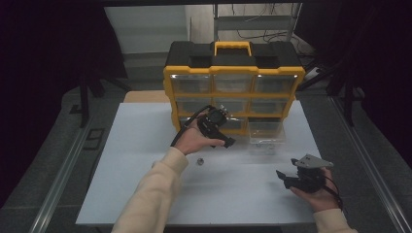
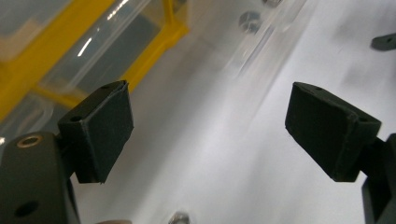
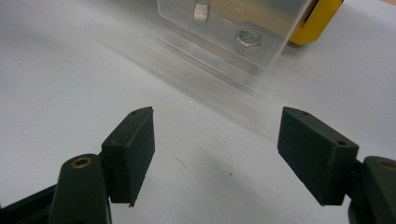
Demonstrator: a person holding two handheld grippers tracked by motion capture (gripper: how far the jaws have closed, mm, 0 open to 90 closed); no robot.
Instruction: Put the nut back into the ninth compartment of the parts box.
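Closest to the person, the right gripper rests low over the white desk, held in the right hand. Its fingers stand wide apart, released, with nothing between them but bare desk. Ahead of those fingers, a little way off, sits a clear plastic drawer pulled out of its cabinet; two metal nuts lie inside it, beyond the fingertips and apart from them.

Farther in, a single loose nut lies on the desk just on the near side of the left hand, behind the fingers rather than between them. In the left gripper view it shows at the bottom edge, below the gap of the fingers.

The left gripper is held out over the desk just in front of the cabinet's bottom row. Its fingers are also spread and released, holding nothing; bare white desk fills the space between them. Past their tips the clear drawer's wall runs across, blurred, with a nut visible through it.

Farthest back stands the yellow and black organizer cabinet, its yellow frame just beside the left gripper's one finger.
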